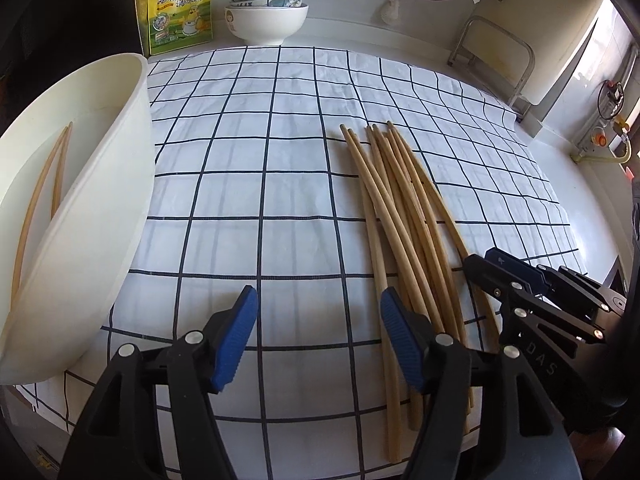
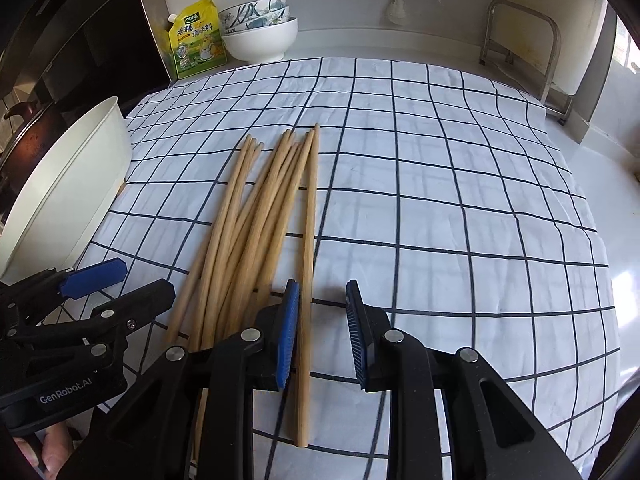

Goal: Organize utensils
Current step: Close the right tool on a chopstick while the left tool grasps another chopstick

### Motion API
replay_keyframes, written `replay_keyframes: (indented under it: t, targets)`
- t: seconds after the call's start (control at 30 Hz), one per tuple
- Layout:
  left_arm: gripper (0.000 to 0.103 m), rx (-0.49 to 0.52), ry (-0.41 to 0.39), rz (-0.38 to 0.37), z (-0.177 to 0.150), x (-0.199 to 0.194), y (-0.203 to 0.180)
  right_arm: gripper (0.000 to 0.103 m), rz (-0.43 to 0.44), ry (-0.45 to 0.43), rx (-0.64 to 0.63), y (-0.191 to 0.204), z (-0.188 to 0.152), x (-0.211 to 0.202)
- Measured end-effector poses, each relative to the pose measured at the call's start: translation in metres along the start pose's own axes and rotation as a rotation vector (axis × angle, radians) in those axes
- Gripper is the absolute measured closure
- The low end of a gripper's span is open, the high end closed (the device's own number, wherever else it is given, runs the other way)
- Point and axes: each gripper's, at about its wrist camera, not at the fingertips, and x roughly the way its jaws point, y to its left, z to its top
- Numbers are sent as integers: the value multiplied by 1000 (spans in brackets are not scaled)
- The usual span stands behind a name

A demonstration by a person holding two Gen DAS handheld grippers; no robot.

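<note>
The left gripper [image 1: 318, 336] gapes wide, holding nothing, over the checked cloth [image 1: 248, 184]. The right gripper [image 2: 322, 336] is part open, with one chopstick [image 2: 307, 280] lying between its jaws, ungripped. The other chopsticks [image 2: 248, 232] fan out just to its left. The white tub [image 1: 100, 208], holding two chopsticks [image 1: 44, 184], sits at the cloth's left edge; bowls [image 1: 266, 12] and a pouch [image 1: 180, 12] stand at the back.

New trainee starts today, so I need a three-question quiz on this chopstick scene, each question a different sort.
1. True or false: the tub already holds two chopsticks.
2. The right gripper's jaws are: A) open around one chopstick B) shut on it C) empty.
3. Fill in: the chopstick pile lies on a checked ____.

Key: 1 true; 2 A; 3 cloth.
</note>
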Motion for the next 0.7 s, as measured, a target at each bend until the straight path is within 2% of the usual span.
replay_keyframes:
  t: [0.23, 0.53, 0.63, 0.7]
  targets:
    - [39, 36, -4, 33, 0, 4, -10, 80, -14, -6, 38, -25, -8, -8]
    - [39, 74, -19, 95, 6, 13, -19, 80, -32, -12, 2, -19, 2, -2]
    - [45, 83, -30, 106, 8, 15, -20, 80, -49, -16, -23, -14, 8, 3]
    - [56, 84, -35, 102, 9, 14, -20, 80, -58, -21, -38, -11, 10, 6]
